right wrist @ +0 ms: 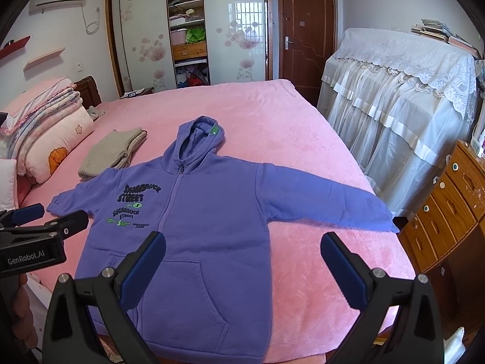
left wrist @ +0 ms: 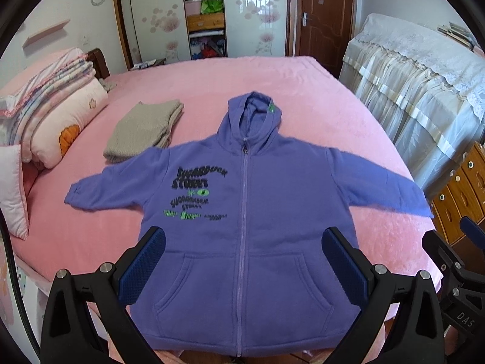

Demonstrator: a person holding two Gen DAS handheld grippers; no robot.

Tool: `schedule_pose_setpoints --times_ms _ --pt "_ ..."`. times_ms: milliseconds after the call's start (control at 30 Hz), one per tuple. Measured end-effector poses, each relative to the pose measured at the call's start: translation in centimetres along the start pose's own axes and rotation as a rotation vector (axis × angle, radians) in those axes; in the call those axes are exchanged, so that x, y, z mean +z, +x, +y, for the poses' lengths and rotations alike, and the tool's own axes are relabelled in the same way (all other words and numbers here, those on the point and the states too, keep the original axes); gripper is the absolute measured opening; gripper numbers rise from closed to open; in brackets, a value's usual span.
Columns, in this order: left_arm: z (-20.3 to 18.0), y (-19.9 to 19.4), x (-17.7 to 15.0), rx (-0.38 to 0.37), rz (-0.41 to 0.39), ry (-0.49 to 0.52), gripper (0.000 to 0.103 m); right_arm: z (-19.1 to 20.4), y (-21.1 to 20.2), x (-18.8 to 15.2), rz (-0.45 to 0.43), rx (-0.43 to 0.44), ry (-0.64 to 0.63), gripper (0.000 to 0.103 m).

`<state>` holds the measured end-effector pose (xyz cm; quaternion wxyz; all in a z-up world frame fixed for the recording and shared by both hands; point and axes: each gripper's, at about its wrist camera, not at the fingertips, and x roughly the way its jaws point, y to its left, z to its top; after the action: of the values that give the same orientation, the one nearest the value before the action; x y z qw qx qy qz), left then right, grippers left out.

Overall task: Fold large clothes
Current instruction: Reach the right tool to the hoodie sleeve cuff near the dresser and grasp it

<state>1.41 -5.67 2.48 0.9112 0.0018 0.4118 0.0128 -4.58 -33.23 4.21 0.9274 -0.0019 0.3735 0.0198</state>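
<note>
A purple zip-up hoodie (left wrist: pixel 266 212) (right wrist: pixel 212 212) lies flat and face up on the pink bed (left wrist: pixel 197 85) (right wrist: pixel 303 157), sleeves spread to both sides, hood pointing away from me, hem at the near edge. My left gripper (left wrist: pixel 242 236) hovers open above the hoodie's pocket area with nothing between its blue pads (left wrist: pixel 145 261). My right gripper (right wrist: pixel 242 242) is also open and empty, above the hoodie's right half and the bedcover. The left gripper (right wrist: pixel 39 221) shows at the left edge of the right wrist view; the right one (left wrist: pixel 454 261) shows at the right edge of the left wrist view.
A folded beige garment (left wrist: pixel 142 130) (right wrist: pixel 112 148) lies beyond the hoodie's left sleeve. Stacked pink bedding and pillows (left wrist: pixel 51 103) fill the bed's left end. A lace-covered piece of furniture (right wrist: pixel 400 100) and a wooden drawer chest (right wrist: pixel 448 206) stand to the right. Wardrobe (left wrist: pixel 206 15) and door behind.
</note>
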Motion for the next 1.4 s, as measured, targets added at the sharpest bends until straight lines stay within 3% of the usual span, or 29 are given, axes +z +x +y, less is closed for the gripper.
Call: schedule_pose_setpoints --times_ms 167,267,500,633,867,1100,1333,1400 --pt "-2.1 -1.5 2.2 -0.066 -0.142 0.023 0.102 -2.7 -0.2 1.9 -0.019 0.01 0.033 0.095" --pt "-4.6 -2.0 3.8 -0.076 -0.212 0.088 0.102 -5.1 -0.6 3.0 -0.054 -0.012 0.063 0.095" --pt "-10.9 -0.2 7.0 -0.15 -0.266 0.173 0.102 -12.8 -0.1 5.1 -0.109 -0.14 0.139 0.095" --pt "-14.9 3.1 8.4 -0.184 -0.242 0.199 0.102 -17.7 1.1 5.5 -0.115 -0.204 0.189 0.093" --pt "-20.0 11.0 8.5 -0.222 -0.145 0.207 0.102 -25.1 5.5 4.1 -0.046 -0.273 0.286 0.09" --pt "-25.7 19.6 6.5 -0.17 -0.042 0.301 0.102 -30.7 11.8 0.6 0.08 -0.283 0.421 0.09" --pt "-29.7 27.6 3.7 -0.157 0.105 0.316 0.102 -34.8 18.3 -4.6 0.242 -0.226 0.597 0.089" --pt "-30.6 29.0 3.1 -0.155 0.126 0.324 0.102 -35.4 19.9 -6.0 0.285 -0.215 0.625 0.084"
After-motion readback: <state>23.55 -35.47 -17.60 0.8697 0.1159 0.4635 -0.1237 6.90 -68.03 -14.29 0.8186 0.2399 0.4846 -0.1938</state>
